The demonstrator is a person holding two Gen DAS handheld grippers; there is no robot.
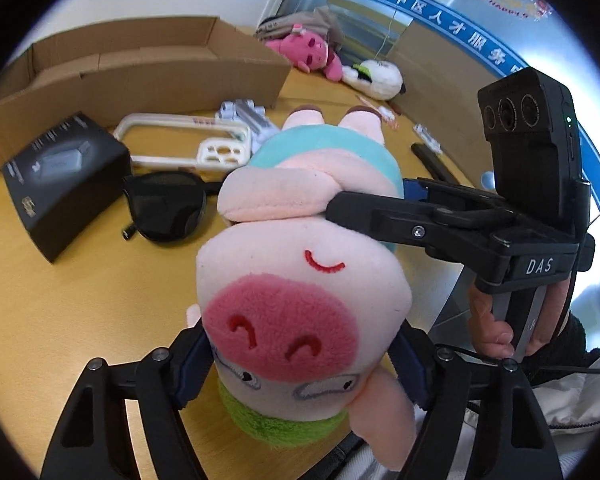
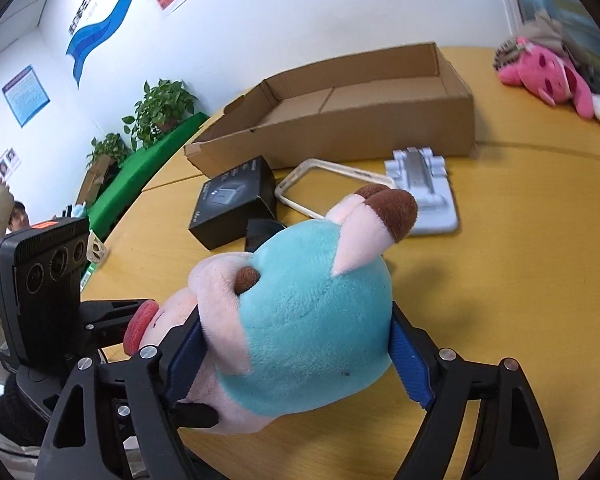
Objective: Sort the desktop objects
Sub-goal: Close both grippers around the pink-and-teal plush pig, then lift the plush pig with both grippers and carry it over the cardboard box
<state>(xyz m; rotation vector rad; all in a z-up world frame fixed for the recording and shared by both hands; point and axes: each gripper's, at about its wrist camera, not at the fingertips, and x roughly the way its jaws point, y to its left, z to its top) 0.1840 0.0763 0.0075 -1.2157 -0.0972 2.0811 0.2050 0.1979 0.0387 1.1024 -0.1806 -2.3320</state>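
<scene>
so the plush pig (image 1: 300,280) is the thing here, lying on the yellow wood-look tabletop (image 1: 80,320) w/ both claws on it. Fuzzy pale pink fleece, round darker pink snout w/ stitched red nostrils, teal body, lime green fuzzy bit by the head, brown hoof tips on the legs.

Left gripper (image 1: 300,364) has its ribbed blue pads squeezed against both sides of the pig's head, so it's clenched on the plush. Right gripper (image 2: 296,356) is doing the same on the teal belly, pads pressed into the fleece each side. No earlier pic so can't say more than that.

Everything else relative to the pig:
- sunglasses (image 1: 168,208), glossy black, rounded lenses, just beside it on the box side
- black box (image 1: 60,180), matte cardboard cube w/ grey print, a bit past the glasses
- cream plastic frame (image 1: 180,140), thin rounded-rectangle loop, behind the pig
- grey plastic stand (image 2: 424,192), flat base w/ blocky ribs, just behind the pig's feet
- cardboard tray (image 2: 360,120), shallow, open top, plain brown corrugated, further back
- pink plush (image 2: 548,76) and a white plush (image 1: 376,76), well apart from the pig at the far table edge
</scene>
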